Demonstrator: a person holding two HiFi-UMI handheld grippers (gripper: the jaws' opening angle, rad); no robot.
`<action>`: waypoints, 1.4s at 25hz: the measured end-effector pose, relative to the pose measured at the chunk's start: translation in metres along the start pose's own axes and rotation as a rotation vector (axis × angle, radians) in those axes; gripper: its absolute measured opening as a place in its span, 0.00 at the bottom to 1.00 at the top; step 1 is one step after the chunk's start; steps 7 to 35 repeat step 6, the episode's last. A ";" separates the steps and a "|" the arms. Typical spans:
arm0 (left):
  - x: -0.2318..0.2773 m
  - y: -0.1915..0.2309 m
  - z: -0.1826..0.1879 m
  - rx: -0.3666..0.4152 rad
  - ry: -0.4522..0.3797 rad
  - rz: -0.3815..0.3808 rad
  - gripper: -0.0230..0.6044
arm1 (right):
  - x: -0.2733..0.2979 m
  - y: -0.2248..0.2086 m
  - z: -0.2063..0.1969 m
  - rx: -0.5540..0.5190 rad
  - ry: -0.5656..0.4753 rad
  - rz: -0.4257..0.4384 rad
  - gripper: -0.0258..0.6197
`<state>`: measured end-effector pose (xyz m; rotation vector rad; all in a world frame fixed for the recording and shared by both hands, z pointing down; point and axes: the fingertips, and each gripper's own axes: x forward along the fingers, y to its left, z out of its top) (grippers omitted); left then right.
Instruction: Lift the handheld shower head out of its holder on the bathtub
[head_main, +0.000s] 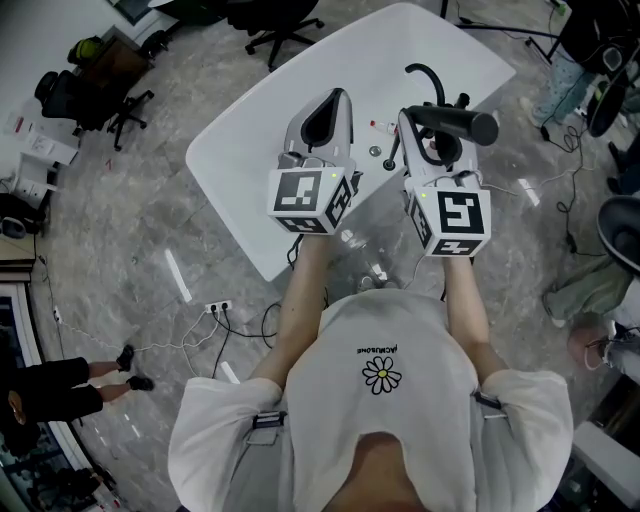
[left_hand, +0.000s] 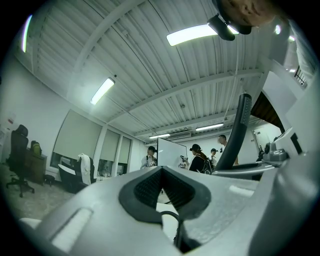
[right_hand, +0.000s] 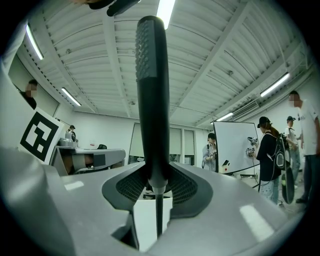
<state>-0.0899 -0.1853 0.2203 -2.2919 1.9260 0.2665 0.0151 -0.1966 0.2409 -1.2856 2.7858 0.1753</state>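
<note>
Shower head (right_hand: 151, 100) pinched in right claw (right_hand: 152, 187) | left claw (left_hand: 161, 191) pressed together (empty)

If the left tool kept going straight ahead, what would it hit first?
Nothing close, it seems: the left tool points over the tub into open room. Far off, a whiteboard stands about in line, though depth is unclear.

Counter (head_main: 240, 160): white, rounded corners. Two small bits near its middle: a ring-like piece (head_main: 375, 151) and a red-and-white part (head_main: 377, 125), too small to ID for sure. Power strip (head_main: 218, 306) with cables lies on the floor off the near corner. One office chair (head_main: 122, 105) is off the left corner, another (head_main: 283, 22) past the far-left edge. The right gripper view shows a whiteboard (right_hand: 235, 146) with a person in black (right_hand: 267, 155) just beside it.
</note>
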 end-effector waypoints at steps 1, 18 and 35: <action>-0.001 -0.002 0.000 0.000 -0.001 0.000 0.04 | -0.002 0.000 0.000 0.000 0.001 -0.001 0.28; -0.004 -0.009 0.004 -0.006 0.000 -0.001 0.04 | -0.011 -0.003 0.004 -0.001 -0.002 0.000 0.28; -0.004 -0.009 0.004 -0.006 0.000 -0.001 0.04 | -0.011 -0.003 0.004 -0.001 -0.002 0.000 0.28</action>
